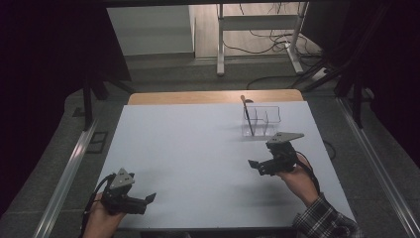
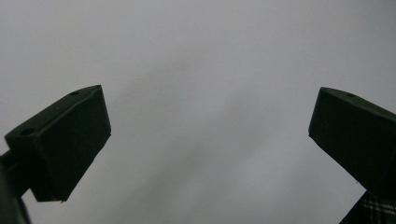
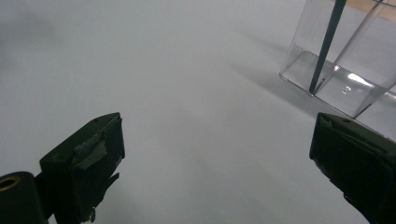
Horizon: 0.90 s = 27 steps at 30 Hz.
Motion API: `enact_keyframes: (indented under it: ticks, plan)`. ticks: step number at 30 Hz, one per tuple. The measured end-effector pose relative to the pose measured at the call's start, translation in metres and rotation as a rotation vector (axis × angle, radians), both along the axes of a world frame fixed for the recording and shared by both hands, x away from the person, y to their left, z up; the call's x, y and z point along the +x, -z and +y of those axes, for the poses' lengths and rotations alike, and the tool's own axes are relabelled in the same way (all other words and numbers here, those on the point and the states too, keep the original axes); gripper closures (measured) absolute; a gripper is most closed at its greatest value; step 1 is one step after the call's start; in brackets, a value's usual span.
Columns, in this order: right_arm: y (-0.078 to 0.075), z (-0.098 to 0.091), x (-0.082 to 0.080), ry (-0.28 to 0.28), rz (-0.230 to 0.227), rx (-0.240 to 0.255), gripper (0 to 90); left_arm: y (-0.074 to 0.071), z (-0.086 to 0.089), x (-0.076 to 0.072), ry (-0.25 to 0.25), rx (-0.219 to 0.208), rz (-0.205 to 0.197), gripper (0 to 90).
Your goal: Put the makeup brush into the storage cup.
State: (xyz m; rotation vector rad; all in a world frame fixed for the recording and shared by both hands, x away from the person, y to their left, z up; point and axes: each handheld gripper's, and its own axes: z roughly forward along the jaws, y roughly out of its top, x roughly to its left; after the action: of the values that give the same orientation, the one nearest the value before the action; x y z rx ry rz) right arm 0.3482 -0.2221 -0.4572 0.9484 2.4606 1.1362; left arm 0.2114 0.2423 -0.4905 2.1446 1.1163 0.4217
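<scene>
A clear plastic organiser point(image 1: 262, 120) with several compartments stands at the far right of the white table sheet point(image 1: 198, 148). A thin dark pen point(image 1: 247, 115) leans upright in its left compartment; the right gripper view shows the same organiser point(image 3: 345, 70) and pen point(image 3: 327, 46). My right gripper point(image 1: 253, 164) hovers in front of the organiser, open and holding nothing, its jaws wide apart point(image 3: 215, 158). My left gripper point(image 1: 151, 197) rests near the table's front left edge, also open and holding nothing point(image 2: 210, 140).
A wooden table edge point(image 1: 213, 96) shows beyond the white sheet. Metal rails point(image 1: 69, 168) run along both sides. A white metal frame leg point(image 1: 220, 44) and cables point(image 1: 277, 42) lie on the floor behind. A plaid sleeve point(image 1: 322, 220) enters at the bottom right.
</scene>
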Motion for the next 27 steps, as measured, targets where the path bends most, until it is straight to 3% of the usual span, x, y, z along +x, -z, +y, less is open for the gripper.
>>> enact_keyframes:
  ticks: [27]
  plan:
    - [0.006, -0.017, -0.032, 0.004, 0.008, -0.035, 2.6, 0.0, 0.0, 0.0, 0.001, 0.003, -0.002, 0.0]
